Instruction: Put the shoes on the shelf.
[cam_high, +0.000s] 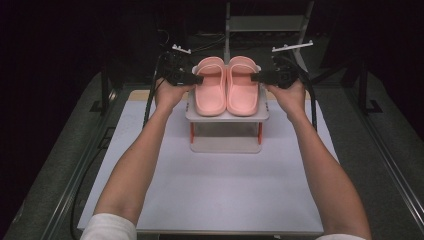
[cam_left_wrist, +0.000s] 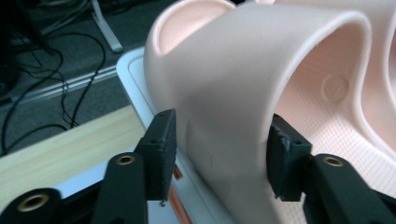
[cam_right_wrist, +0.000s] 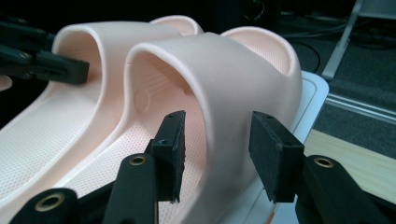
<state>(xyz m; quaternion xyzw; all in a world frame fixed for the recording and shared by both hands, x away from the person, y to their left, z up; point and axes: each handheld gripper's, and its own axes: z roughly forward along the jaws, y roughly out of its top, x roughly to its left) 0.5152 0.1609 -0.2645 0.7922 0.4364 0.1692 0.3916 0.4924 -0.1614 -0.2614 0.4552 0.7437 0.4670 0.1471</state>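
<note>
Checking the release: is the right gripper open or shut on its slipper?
Open. The right gripper straddles the right slipper's strap, with gaps showing beside both pads.

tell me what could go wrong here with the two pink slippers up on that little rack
The left hand-held gripper and right hand-held gripper each straddle a slipper's strap wall with the pads apparently off it. Pulling back carelessly could snag the left slipper or right slipper and drag it. Both sit on the top shelf of the white rack, their outer sides near its edges, so a sideways nudge might tip one off onto the table.
</note>
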